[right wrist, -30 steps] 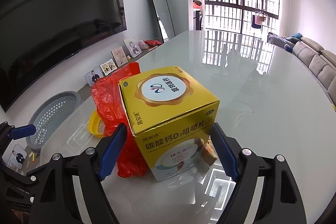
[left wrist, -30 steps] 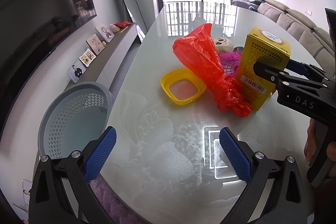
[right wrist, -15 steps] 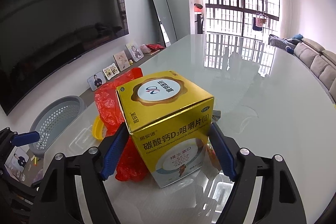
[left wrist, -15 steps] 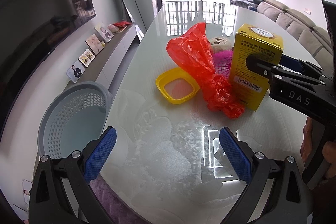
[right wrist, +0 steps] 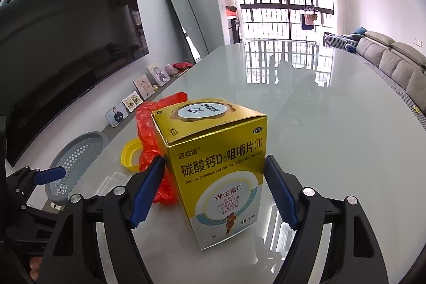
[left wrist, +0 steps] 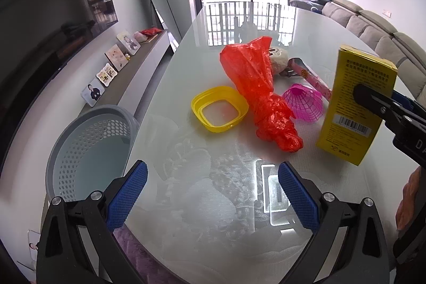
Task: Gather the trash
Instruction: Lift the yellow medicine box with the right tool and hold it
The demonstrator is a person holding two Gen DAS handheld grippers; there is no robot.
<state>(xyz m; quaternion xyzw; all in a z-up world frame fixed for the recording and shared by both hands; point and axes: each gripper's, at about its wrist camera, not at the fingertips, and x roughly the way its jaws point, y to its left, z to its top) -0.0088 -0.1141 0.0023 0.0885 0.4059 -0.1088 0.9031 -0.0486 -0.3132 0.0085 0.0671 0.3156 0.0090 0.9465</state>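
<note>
Box [right wrist: 217,172], clamped in the right claw [right wrist: 213,188], now sits clear of the red bag [left wrist: 262,95]; left claw [left wrist: 211,194] stays spread above the counter [left wrist: 226,204].

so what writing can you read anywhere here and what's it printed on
"居安诺" – front of the yellow box
"碳酸钙D3咀嚼片(II)" – same front
"Calcium Carbonate and Vitamin D3 Chewable Tablets" – same front
"维生素D" – same front
"OTC" – top right corner of the front
"90" – bottom right of the front
"DA", cut off – right claw body
Box side text and barcode digits: too small to read.
</note>
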